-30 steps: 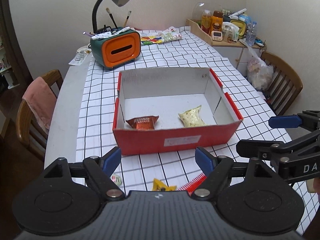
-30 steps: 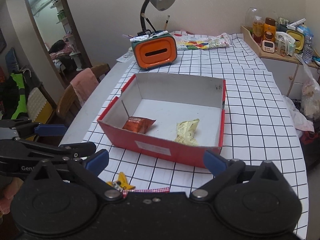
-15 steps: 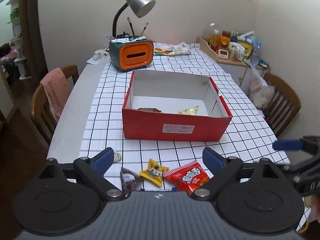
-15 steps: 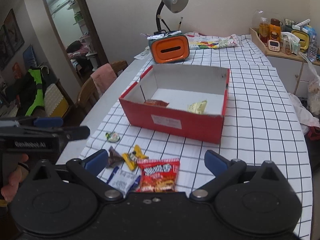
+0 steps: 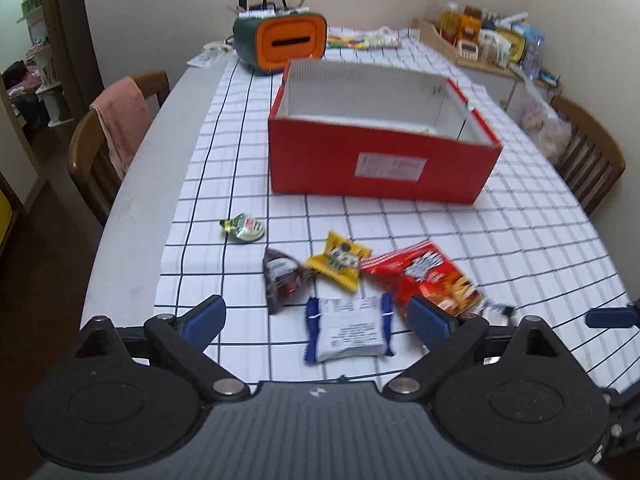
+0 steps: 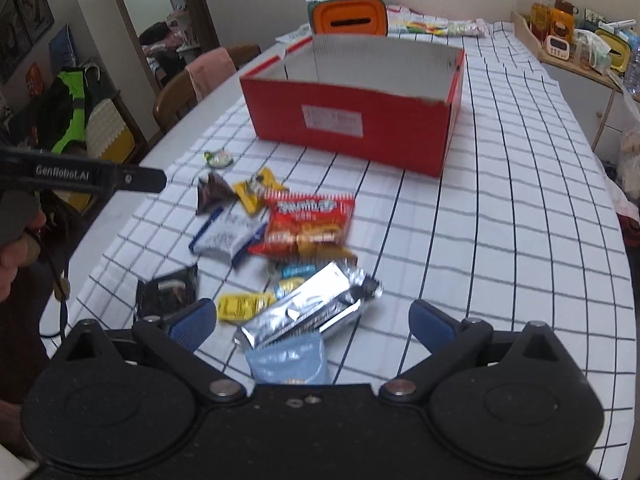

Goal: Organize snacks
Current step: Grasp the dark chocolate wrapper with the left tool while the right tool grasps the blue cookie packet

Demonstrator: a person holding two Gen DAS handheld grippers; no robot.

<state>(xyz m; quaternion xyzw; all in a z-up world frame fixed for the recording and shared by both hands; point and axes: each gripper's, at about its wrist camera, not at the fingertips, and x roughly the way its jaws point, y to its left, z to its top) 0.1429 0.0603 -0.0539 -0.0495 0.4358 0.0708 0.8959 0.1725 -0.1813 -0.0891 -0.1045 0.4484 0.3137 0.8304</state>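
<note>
A red cardboard box [image 5: 384,164] [image 6: 352,120] stands open on the checked tablecloth. Loose snacks lie in front of it: a white and blue packet [image 5: 348,330] [image 6: 226,236], a red chips bag [image 5: 424,276] [image 6: 310,220], a yellow packet [image 5: 338,260] [image 6: 254,192], a dark brown packet [image 5: 280,280] [image 6: 212,196] and a small green sweet [image 5: 244,226] [image 6: 218,158]. A silver bar [image 6: 308,308], a black packet [image 6: 168,292] and a light blue packet [image 6: 288,360] lie nearer the right gripper. My left gripper [image 5: 318,320] is open above the white packet. My right gripper [image 6: 310,322] is open above the silver bar.
An orange and green desk organiser [image 5: 286,42] with a lamp stands behind the box. A wooden tray of bottles [image 5: 480,44] sits at the far right. Chairs stand at the left [image 5: 104,148] and right [image 5: 588,168] table edges.
Both grippers have pulled back from the box and come lower toward the near table edge. The loose snack pile has come into view under them. Both stay open.
</note>
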